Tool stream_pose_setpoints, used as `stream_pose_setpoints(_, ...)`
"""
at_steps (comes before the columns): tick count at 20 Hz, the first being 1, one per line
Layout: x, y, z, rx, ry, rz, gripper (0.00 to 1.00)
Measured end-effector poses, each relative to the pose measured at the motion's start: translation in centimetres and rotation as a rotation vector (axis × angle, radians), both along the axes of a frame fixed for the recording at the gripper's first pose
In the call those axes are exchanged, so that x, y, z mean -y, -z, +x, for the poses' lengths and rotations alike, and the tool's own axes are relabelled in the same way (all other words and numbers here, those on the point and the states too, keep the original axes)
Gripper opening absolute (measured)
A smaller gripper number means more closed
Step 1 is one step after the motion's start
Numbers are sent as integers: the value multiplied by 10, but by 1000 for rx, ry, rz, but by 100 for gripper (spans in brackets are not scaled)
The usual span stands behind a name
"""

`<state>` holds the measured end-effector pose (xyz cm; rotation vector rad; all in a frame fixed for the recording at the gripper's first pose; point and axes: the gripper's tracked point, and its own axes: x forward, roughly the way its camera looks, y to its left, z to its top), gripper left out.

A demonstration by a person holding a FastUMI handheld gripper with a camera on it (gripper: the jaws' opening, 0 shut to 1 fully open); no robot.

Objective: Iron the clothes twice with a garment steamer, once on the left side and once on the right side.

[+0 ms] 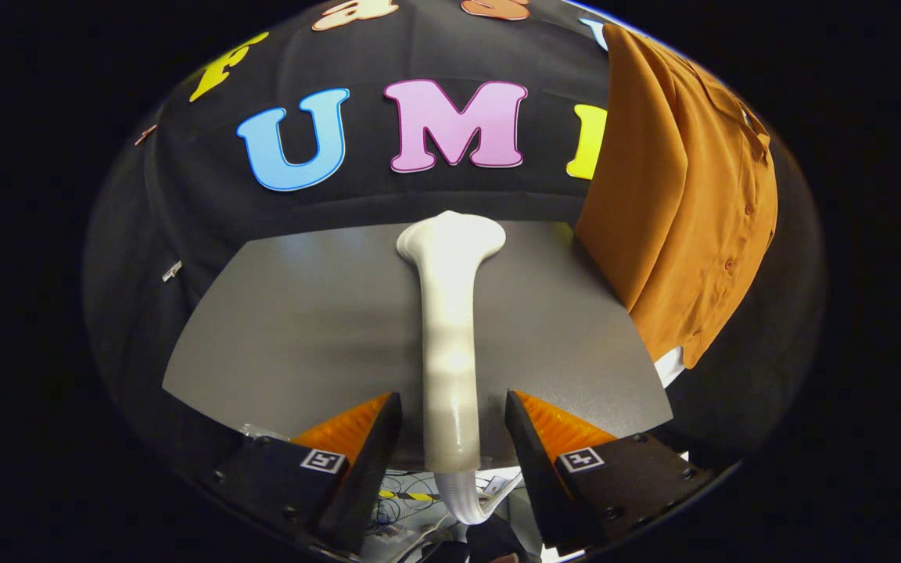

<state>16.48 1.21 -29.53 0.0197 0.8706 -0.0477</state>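
We see the smooth cream-white plastic garment steamer [450,328] lying lengthwise on the grey worktop [302,328], flared head pointing away beyond the tongs [453,426], which stand open around its handle. The rust-orange buttoned shirt [681,203] hangs beyond, rightward.

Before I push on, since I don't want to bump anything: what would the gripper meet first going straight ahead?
The gripper is open, and the white steamer lies between its fingers, running forward, so it meets that first. The orange shirt hangs off to the side.
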Motion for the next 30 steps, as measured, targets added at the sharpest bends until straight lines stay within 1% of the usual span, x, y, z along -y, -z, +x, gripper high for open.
stream_pose_setpoints(1, 2, -4, 6, 35, -2, -10, 80)
stream_pose_setpoints(2, -1, -6, 6, 36, -10, 9, 70)
stream_pose_setpoints(3, -3, -4, 2, 43, -10, -1, 61)
stream_pose_setpoints(4, -3, -10, 5, 88, -14, -13, 51)
stream_pose_setpoints(6, -6, -9, 11, 123, -30, -6, 32)
stream_pose_setpoints(7, -6, -10, 5, 133, -35, 14, 27)
stream_pose_setpoints(9, -5, -20, 5, 163, -44, 28, 27)
stream_pose_setpoints(11, -7, -41, -3, 215, -43, 50, 27)
stream_pose_setpoints(14, -3, -83, -14, 343, -26, 60, 27)
stream_pose_setpoints(20, 10, -165, -60, 622, -21, 57, 27)
stream_pose_setpoints(25, 38, -225, -103, 830, 3, 44, 27)
stream_pose_setpoints(27, 55, -242, -116, 880, 10, 20, 27)
stream_pose_setpoints(30, 84, -254, -127, 914, 34, -6, 27)
